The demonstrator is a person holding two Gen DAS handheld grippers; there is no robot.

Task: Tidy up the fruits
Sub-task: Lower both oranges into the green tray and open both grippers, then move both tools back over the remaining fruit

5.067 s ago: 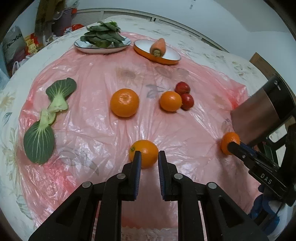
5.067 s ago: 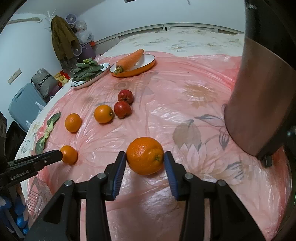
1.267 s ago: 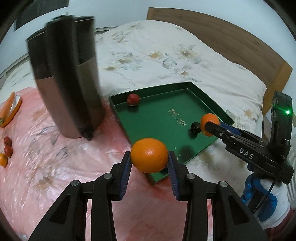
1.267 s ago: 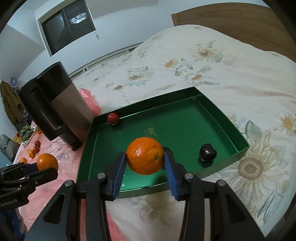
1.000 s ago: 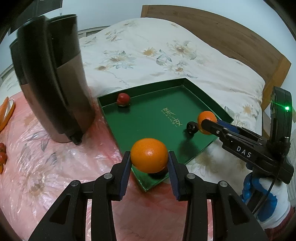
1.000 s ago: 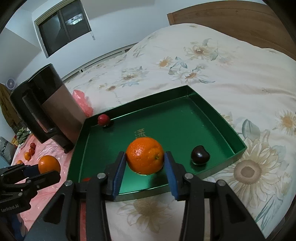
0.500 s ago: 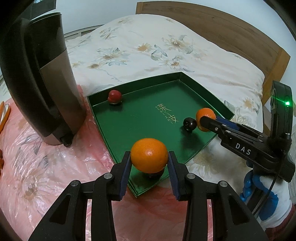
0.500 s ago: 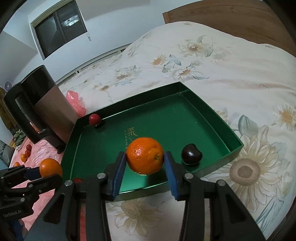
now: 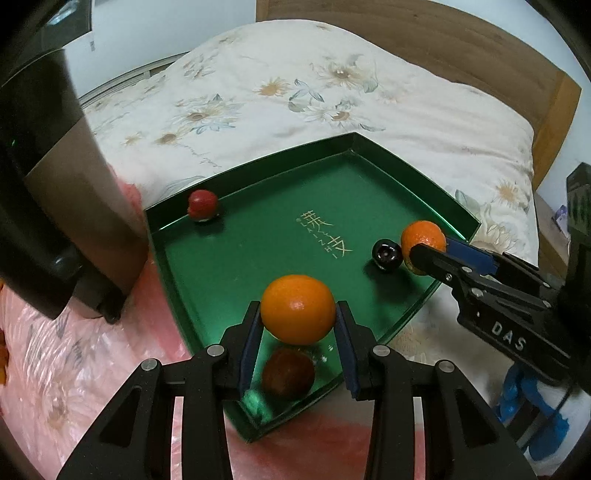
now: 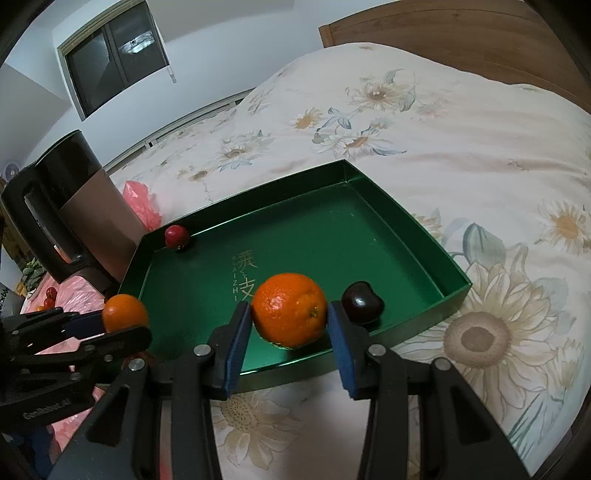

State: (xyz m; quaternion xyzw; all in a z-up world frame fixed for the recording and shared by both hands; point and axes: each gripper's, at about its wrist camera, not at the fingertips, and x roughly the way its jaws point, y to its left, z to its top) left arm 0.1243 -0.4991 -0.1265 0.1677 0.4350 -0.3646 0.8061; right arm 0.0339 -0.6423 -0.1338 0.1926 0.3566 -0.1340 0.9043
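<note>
left wrist view: two grippers, each squeezing an orange

left gripper [image 9: 298, 328] clamps an orange [image 9: 297, 308] over the green tray [image 9: 258, 258]; right gripper [image 10: 290, 330] clamps another orange [image 10: 289, 309], dark cherry [image 10: 361, 302] just beside.

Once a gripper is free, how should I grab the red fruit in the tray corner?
Take the red fruit from above, probably, pads across its middle, diagonal to the corner: it is round and two walls of the green tray hem it in, blocking side approaches.

A home bedroom: a floral bedspread [image 10: 424, 122] against a wooden headboard [image 10: 461, 33], window [image 10: 110, 48] behind.
</note>
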